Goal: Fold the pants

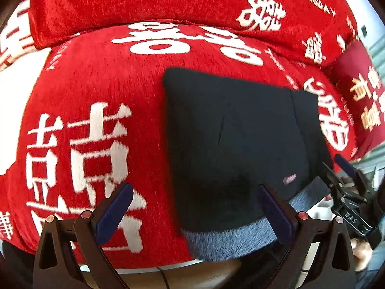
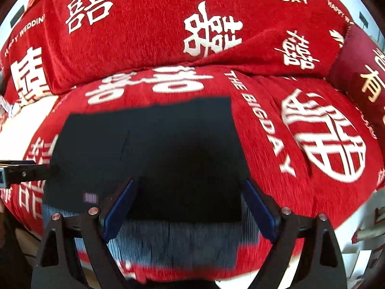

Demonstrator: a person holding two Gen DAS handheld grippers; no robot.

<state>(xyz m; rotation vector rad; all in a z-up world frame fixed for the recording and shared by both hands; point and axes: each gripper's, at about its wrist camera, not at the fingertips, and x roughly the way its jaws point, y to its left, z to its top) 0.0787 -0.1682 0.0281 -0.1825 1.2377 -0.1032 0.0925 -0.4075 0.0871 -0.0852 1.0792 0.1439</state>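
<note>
On the red sofa seat cushion (image 1: pixel 96 79), printed with white double-happiness characters and "THE BIGDAY" lettering, the black pants (image 1: pixel 231 130) lie folded into a flat, roughly square packet with their grey fleecy lining (image 1: pixel 231 238) showing as a band along the near edge, which reaches the front lip of the cushion. A small purplish label (image 1: pixel 289 179) sits near the packet's near right corner in my left view, and a seam runs from far to near close to its right edge. My left gripper (image 1: pixel 195 213) is released, its blue-padded fingers (image 1: pixel 113 213) spread wide with nothing between them; the left finger hangs over bare red fabric and the right one over the near edge of the pants, and I cannot tell whether it touches the cloth. My right gripper (image 2: pixel 189 210) is likewise spread apart and grasps nothing, both blue fingers (image 2: pixel 119 210) hovering over the near part of the packet, astride the line where the black cloth meets the grey lining. The picture there is blurred. Behind the seat rises the matching red back cushion (image 2: pixel 149 24), and at the far right stands a darker maroon pillow (image 2: pixel 361 72) with gold characters.
</note>
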